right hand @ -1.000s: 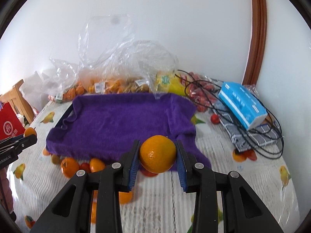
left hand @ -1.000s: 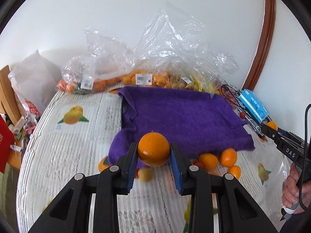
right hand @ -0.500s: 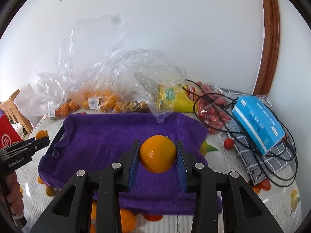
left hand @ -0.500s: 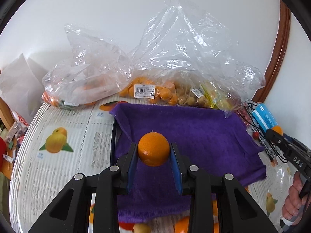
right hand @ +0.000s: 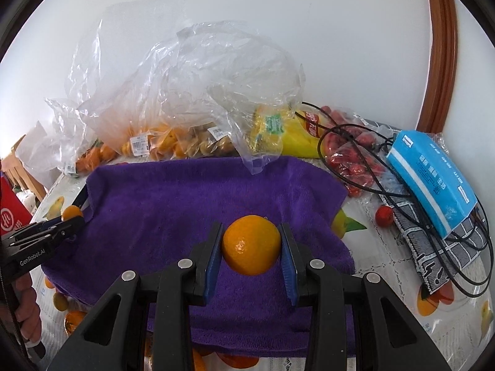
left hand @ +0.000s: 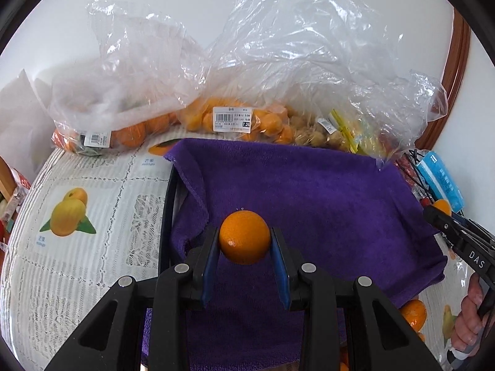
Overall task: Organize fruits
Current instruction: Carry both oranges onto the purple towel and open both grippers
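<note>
My left gripper [left hand: 244, 244] is shut on an orange [left hand: 244, 236], held above the left part of a purple towel [left hand: 309, 191] that drapes a dark tray. My right gripper [right hand: 251, 247] is shut on another orange [right hand: 251, 244] over the towel's [right hand: 173, 204] right part. The right gripper's tip [left hand: 439, 216] with its orange shows at the right edge of the left wrist view. At the left of the right wrist view I see the left gripper [right hand: 66, 219] with its orange. Loose oranges [left hand: 413, 310] lie past the towel's near edge.
Clear plastic bags of oranges and small fruit [left hand: 247, 117] crowd the far table edge against the wall. A yellow packet [right hand: 278, 130], a bag of red fruit [right hand: 352, 154], black cables [right hand: 402, 204], a blue box [right hand: 433, 173] and one red fruit [right hand: 383, 215] lie right of the towel.
Both grippers have carried their oranges forward and lower, from the towel's near edge to over the towel. The loose oranges have dropped toward the bottom of both views. Both grips are unchanged.
</note>
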`<control>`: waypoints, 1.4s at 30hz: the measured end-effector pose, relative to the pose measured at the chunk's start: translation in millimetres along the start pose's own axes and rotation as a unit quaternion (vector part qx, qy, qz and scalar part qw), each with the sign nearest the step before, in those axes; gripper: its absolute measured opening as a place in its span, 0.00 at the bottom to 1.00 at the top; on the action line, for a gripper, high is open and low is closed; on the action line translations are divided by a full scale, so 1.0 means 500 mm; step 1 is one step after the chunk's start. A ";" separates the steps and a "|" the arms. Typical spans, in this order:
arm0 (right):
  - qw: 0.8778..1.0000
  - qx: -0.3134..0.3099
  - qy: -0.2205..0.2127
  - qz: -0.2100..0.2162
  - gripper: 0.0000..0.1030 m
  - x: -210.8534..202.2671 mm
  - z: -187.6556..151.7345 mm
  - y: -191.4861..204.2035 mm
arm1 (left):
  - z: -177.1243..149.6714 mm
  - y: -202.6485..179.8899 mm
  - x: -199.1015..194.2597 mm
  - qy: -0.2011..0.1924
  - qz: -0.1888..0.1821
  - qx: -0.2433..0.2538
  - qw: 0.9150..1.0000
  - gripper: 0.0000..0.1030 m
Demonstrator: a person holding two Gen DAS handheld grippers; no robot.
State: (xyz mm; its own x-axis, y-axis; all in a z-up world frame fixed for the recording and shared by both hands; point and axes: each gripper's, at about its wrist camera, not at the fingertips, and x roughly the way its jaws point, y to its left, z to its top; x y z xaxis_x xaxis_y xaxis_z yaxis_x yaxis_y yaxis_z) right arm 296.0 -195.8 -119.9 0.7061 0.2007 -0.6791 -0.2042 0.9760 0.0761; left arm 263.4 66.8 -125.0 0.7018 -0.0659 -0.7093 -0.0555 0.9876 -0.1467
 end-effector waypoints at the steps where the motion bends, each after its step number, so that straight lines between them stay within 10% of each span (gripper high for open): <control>1: 1.000 0.000 0.002 0.001 0.34 0.003 -0.002 0.000 | 0.001 -0.001 0.002 0.001 0.001 0.000 1.000 0.30; 42: 0.998 -0.030 0.051 -0.011 0.34 0.064 -0.044 0.018 | -0.012 -0.009 0.032 0.033 -0.009 0.008 0.999 0.30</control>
State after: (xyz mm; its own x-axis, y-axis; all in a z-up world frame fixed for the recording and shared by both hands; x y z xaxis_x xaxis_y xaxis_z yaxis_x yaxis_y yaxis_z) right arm 302.0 -182.5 -157.0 0.6383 0.1669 -0.7515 -0.2323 0.9725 0.0186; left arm 270.5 60.7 -139.8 0.6538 -0.0933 -0.7509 -0.0307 0.9883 -0.1495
